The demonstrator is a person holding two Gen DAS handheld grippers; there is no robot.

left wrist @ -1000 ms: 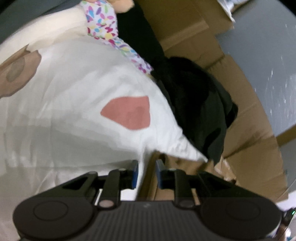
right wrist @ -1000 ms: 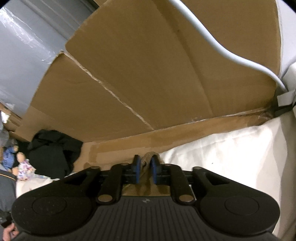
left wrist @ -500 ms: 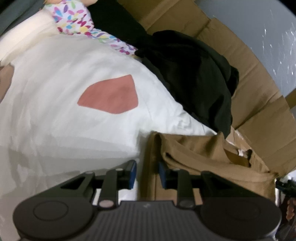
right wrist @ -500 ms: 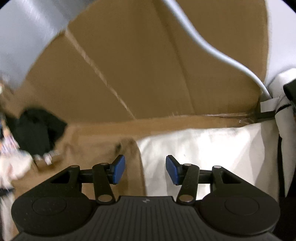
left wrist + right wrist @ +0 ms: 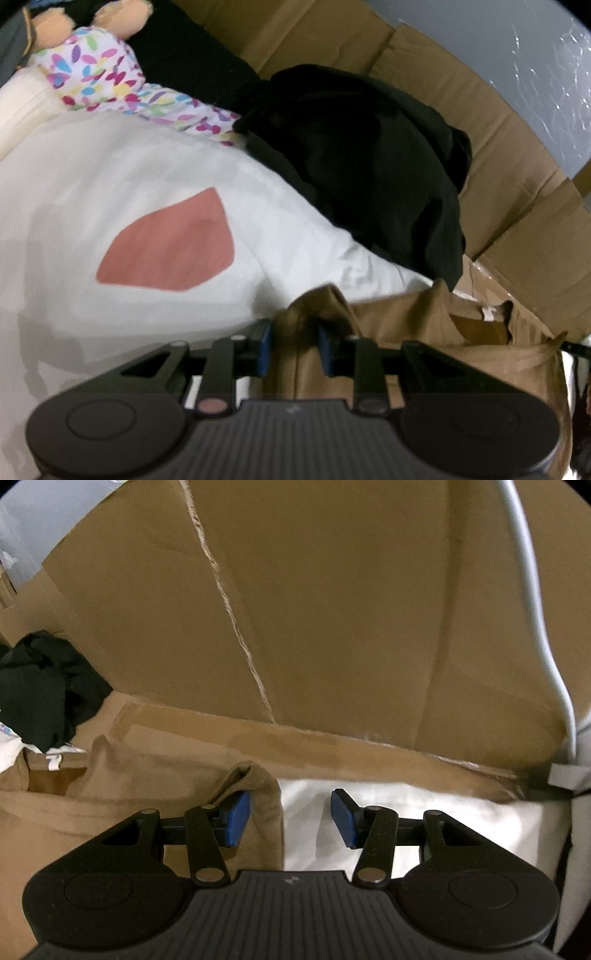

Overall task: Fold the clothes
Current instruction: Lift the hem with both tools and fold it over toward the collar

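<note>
The soft, limp tan cotton garment (image 5: 424, 325) lies on the white bed sheet (image 5: 110, 177). The left tool (image 5: 293, 341) pinches a bunched fold; the right tool (image 5: 290, 819) gapes wide, empty. Best gripped at hems or corners.

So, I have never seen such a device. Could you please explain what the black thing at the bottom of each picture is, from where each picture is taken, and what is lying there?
Each black thing is a hand-held gripper with two blue-padded fingers; a person carries one in each hand. A camera on each looks forward along its fingers.

In the left view, the left gripper is pinching a fold of the brown garment. Behind it lie a white sheet with a pink patch, a black garment and a doll in a colourful dress.

In the right view, the right gripper is open and holds nothing; the brown garment's edge lies by one finger. Cardboard stands behind.
</note>
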